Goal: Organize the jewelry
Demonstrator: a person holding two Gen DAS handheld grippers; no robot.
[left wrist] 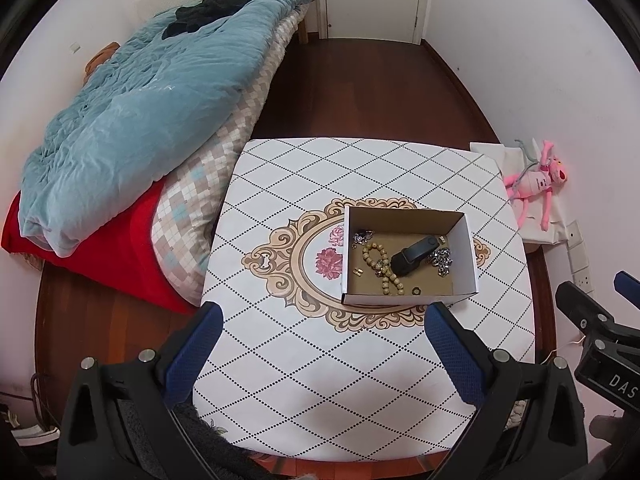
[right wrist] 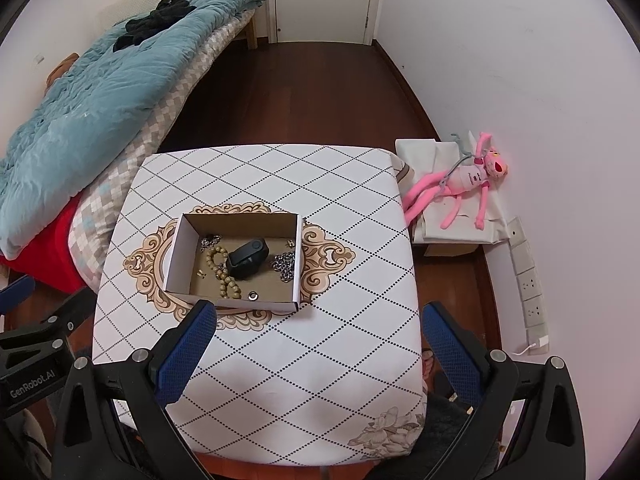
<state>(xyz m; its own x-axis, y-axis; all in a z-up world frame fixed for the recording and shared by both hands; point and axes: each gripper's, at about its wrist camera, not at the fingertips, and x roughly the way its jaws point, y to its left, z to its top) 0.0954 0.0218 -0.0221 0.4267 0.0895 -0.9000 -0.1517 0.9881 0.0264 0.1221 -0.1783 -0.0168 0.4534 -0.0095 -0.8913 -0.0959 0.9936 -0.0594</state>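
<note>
Your left gripper [left wrist: 320, 356] and right gripper [right wrist: 316, 356] both hang spread wide and empty above the table [right wrist: 320, 380]; the bead bracelet [right wrist: 224, 276], black wristband [right wrist: 248, 258] and chains [right wrist: 284, 266] lie inside the cardboard box [right wrist: 236, 300].

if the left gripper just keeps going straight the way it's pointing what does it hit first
Probably the tablecloth just short of the cardboard box; the open left gripper looks steeply down at it, though depth is unclear.

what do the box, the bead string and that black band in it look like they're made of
Box: corrugated cardboard, white outside, raw brown inside. Bead string: round tan beads, matte, probably wood. Black band: smooth, dull black, likely rubber or plastic; hard to tell.
</note>
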